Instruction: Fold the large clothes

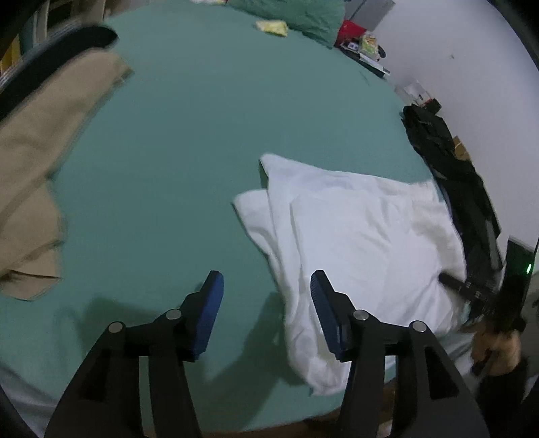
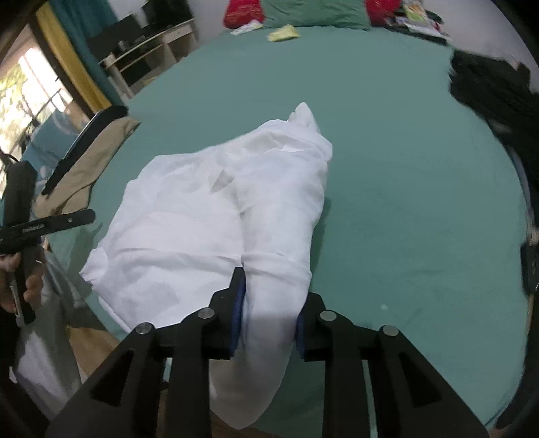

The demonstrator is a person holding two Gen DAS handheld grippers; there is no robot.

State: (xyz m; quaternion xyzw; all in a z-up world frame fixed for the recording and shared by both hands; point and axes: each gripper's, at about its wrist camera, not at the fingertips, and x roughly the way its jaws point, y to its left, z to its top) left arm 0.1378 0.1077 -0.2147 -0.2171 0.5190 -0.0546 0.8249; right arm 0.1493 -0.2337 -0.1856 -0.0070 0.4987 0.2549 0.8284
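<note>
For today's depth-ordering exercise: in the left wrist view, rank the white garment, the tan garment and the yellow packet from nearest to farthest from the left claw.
1. White garment: just right of the open left claw, reaching its right finger.
2. Tan garment: along the bed's left edge, farther out.
3. Yellow packet: at the far end, beside the green pillow.

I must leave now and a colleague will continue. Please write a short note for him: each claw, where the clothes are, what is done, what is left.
Left claw: open, empty, above the bed, beside the white garment.
Right claw: shut on a bunched end of the white garment; the rest lies on the bed.
Elsewhere: tan garment at the bed's left edge, black clothes at its right edge, both unfolded.
Done: white garment partly gathered, not neat.
Left: finish its fold, then the tan and black ones.
</note>
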